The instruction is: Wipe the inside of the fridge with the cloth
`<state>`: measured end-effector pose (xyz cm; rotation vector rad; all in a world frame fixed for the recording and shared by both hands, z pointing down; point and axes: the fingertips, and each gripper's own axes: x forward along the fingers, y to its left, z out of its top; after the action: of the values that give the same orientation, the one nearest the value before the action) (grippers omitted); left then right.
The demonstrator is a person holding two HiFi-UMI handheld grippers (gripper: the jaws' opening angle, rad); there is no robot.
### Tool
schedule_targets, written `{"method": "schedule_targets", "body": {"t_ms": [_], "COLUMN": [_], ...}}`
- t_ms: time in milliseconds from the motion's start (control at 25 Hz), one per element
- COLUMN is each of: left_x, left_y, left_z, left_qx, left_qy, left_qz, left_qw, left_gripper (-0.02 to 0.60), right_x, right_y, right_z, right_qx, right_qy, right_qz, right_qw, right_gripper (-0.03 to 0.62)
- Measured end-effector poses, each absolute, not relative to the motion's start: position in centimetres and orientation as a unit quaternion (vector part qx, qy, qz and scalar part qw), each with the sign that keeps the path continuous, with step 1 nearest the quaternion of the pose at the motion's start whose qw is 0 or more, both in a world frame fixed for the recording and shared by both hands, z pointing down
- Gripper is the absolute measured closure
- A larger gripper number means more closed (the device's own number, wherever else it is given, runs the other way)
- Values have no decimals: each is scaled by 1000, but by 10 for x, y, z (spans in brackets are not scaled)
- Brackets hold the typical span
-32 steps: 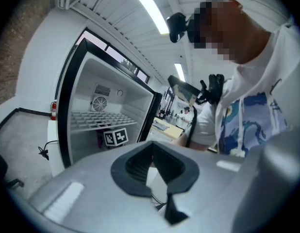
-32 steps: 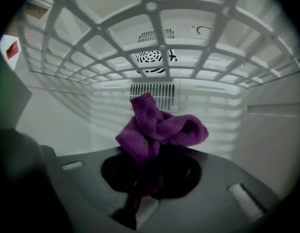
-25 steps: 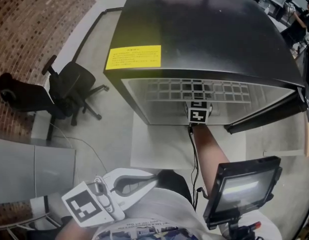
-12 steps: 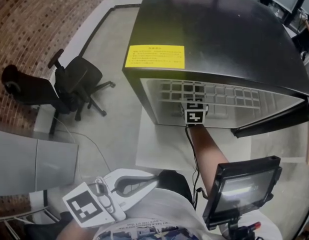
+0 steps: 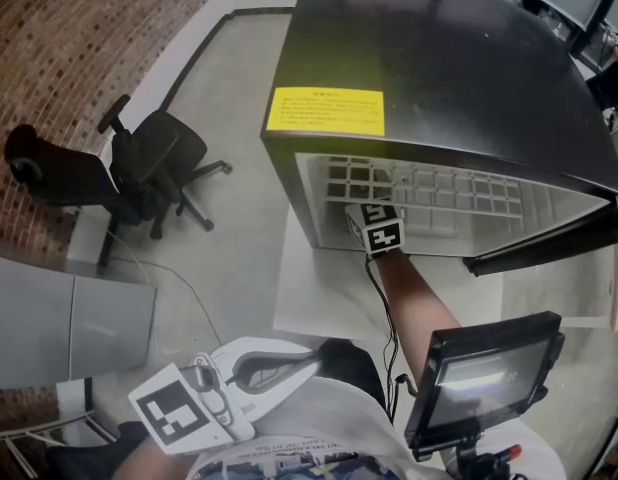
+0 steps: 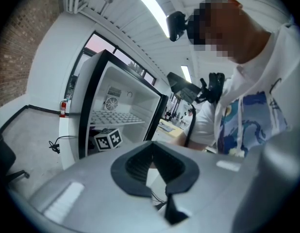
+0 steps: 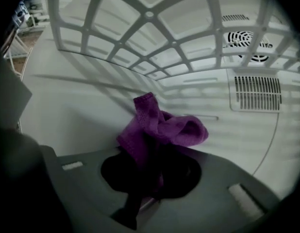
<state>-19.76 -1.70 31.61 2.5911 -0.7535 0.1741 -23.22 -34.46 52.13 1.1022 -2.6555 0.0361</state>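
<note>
The black fridge point(image 5: 439, 58) stands open, showing a white inside and a white grid shelf point(image 5: 429, 188). My right gripper reaches into it below that shelf; only its marker cube point(image 5: 381, 230) and the forearm show in the head view. In the right gripper view the right gripper point(image 7: 151, 152) is shut on a bunched purple cloth point(image 7: 162, 127), close to the fridge's white back and left walls. My left gripper point(image 5: 307, 364) hangs low by the person's body, outside the fridge. Its jaws point(image 6: 151, 152) are shut with nothing between them.
The grid shelf point(image 7: 155, 33) runs just above the right gripper, with a round fan vent point(image 7: 247, 40) and a slotted vent point(image 7: 257, 93) on the back wall. The fridge door point(image 5: 549, 236) stands open at right. An office chair point(image 5: 149, 168) stands left; a screen point(image 5: 484, 378) sits bottom right.
My right gripper has shifted left inside the fridge and its marker cube has turned. The head view has swung a little, moving the fridge rightward. The left gripper has stayed put.
</note>
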Motion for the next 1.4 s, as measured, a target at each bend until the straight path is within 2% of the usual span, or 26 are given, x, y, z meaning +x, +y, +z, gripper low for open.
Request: {"method": "schedule_targets", "body": {"t_ms": [1040, 1240, 1400], "left_x": [-201, -198, -192], "left_y": [60, 73, 76], "left_z": [314, 317, 315], "left_qx": [947, 950, 955], "left_qy": [-230, -217, -201], "left_qz": [53, 55, 52], "left_qw": [218, 217, 210], "left_gripper": [575, 575, 575], "right_x": [-225, -204, -161], "right_y": [-210, -196, -206], "right_z": [551, 543, 527], "right_qx": [362, 381, 430], "right_qy": [-918, -912, -890], "right_qz": [69, 64, 50], "right_qw": [146, 141, 144], "right_gripper": [516, 516, 516]}}
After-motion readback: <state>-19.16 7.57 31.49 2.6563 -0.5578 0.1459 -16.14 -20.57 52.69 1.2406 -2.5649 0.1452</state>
